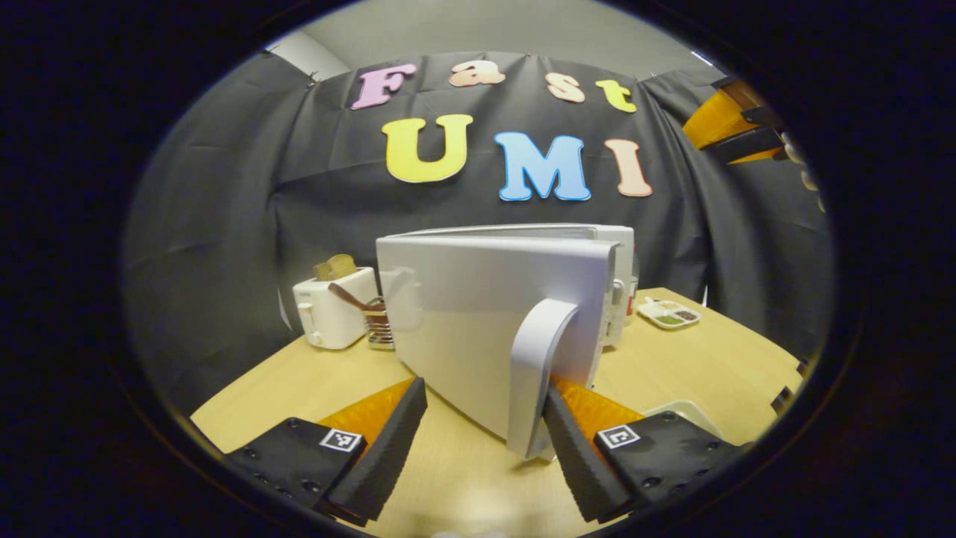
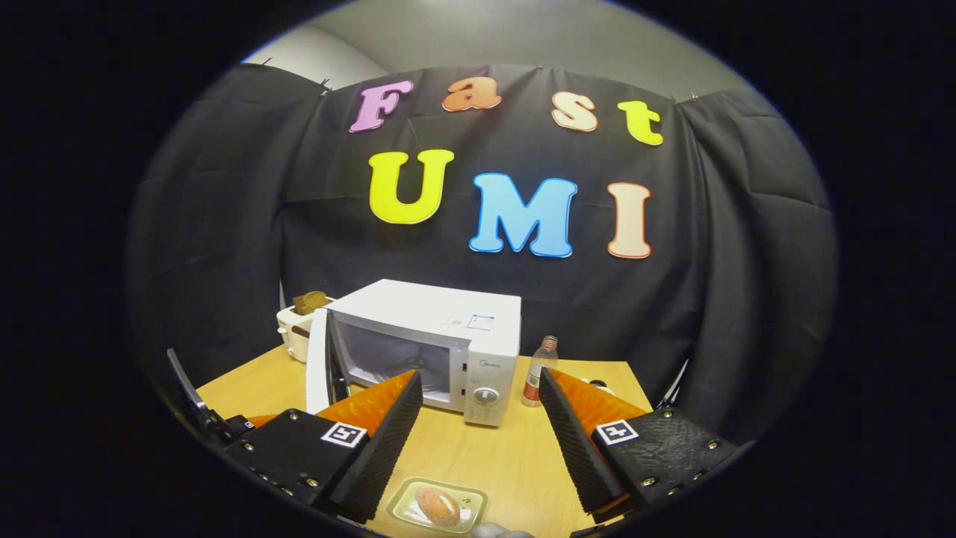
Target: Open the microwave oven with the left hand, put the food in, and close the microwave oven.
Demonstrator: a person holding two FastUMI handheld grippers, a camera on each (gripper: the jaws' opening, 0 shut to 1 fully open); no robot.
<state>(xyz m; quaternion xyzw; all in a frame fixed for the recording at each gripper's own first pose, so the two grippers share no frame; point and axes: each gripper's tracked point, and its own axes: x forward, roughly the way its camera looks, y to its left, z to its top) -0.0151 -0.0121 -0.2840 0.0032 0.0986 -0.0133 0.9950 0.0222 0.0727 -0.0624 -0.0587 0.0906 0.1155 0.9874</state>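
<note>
The white microwave (image 2: 448, 329) stands on the wooden table with its door (image 2: 320, 370) swung out to the left, so the cavity (image 2: 392, 355) shows. In the left gripper view the door's outer face (image 1: 478, 314) is close in front of me. Its curved handle (image 1: 538, 366) lies between the fingers of my open left gripper (image 1: 484, 392), right against the right finger (image 1: 575, 448). The food, a round bun on a small clear tray (image 2: 439, 506), lies on the table just below my open right gripper (image 2: 478, 441). That gripper (image 1: 736, 123) also appears high at the right, held by a hand.
A white toaster (image 1: 332, 314) holding bread and a wire utensil rack (image 1: 379, 325) stand left of the microwave. A divided dish (image 1: 668, 314) lies to its right, and a small bottle (image 2: 539, 371) stands beside it. Bare table (image 2: 515, 456) stretches in front of the oven.
</note>
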